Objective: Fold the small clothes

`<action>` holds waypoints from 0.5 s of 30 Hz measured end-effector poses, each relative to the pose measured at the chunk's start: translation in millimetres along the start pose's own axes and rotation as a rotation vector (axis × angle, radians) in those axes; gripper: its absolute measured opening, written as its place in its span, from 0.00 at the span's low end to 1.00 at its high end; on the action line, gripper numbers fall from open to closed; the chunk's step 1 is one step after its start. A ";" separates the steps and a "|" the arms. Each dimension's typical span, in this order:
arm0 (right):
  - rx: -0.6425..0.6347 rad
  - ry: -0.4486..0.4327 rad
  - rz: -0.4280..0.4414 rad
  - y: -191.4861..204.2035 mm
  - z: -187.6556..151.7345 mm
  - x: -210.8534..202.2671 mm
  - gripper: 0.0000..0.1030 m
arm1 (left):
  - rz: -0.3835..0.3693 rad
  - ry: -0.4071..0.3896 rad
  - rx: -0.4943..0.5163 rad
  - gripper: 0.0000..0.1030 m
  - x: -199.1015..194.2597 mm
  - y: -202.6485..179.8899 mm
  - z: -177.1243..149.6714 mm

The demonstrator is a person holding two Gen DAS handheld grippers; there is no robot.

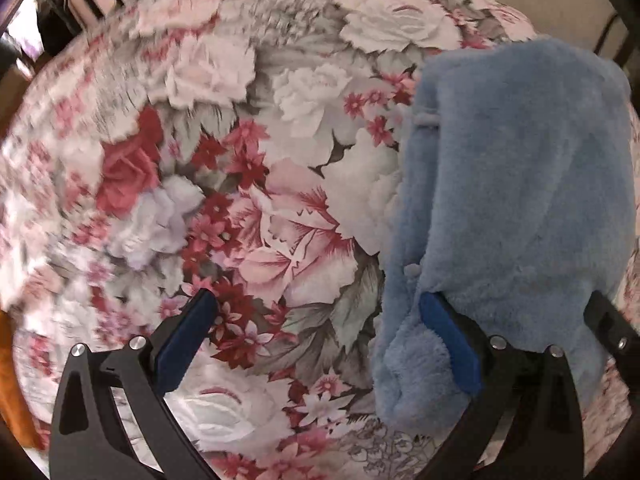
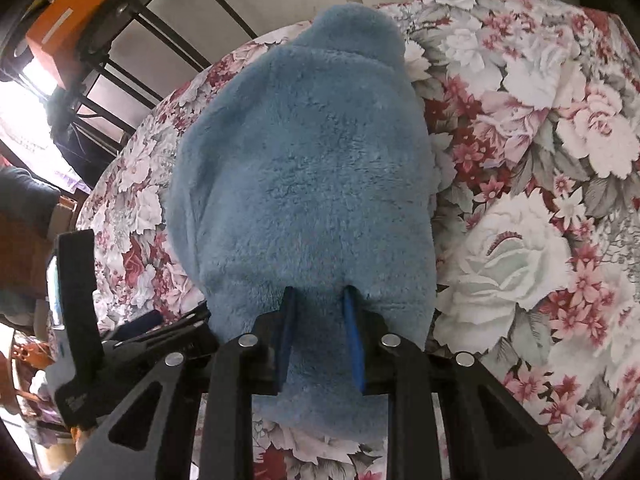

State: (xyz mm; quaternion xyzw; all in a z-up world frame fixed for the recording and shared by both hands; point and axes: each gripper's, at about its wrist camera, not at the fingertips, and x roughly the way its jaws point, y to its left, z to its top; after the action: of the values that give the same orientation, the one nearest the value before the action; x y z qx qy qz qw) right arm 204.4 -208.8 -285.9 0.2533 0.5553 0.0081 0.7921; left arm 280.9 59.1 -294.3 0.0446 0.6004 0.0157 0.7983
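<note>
A fluffy light-blue garment (image 1: pixel 516 184) lies folded on the floral bedspread (image 1: pixel 240 160), at the right of the left wrist view. My left gripper (image 1: pixel 316 300) is open wide; its right finger (image 1: pixel 448 336) rests against the garment's left edge, its left finger over bare bedspread. In the right wrist view the blue garment (image 2: pixel 304 168) fills the middle. My right gripper (image 2: pixel 319 292) is shut on the garment's near edge, fleece pinched between its blue pads.
A black metal bed frame (image 2: pixel 132 40) runs along the far left, with an orange box (image 2: pixel 68 20) behind it. The other gripper's black body (image 2: pixel 80 312) shows at the left of the right wrist view. The flowered bedspread (image 2: pixel 540 200) stretches to the right.
</note>
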 end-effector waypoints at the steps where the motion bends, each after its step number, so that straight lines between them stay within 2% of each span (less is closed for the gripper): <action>1: -0.003 0.000 -0.002 -0.2 -0.2 -0.2 0.23 | -0.008 0.003 -0.004 0.96 1.9 1.3 0.6; 15: 0.005 -0.008 -0.014 5.1 -1.1 2.5 0.25 | 0.019 -0.016 -0.008 0.96 -6.9 -0.5 -2.9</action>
State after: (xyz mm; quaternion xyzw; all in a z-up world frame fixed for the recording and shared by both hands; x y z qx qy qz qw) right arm 205.7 -203.1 -286.3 0.2513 0.5541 0.0002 0.7936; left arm 276.2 58.2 -288.5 0.0476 0.5934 0.0254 0.8031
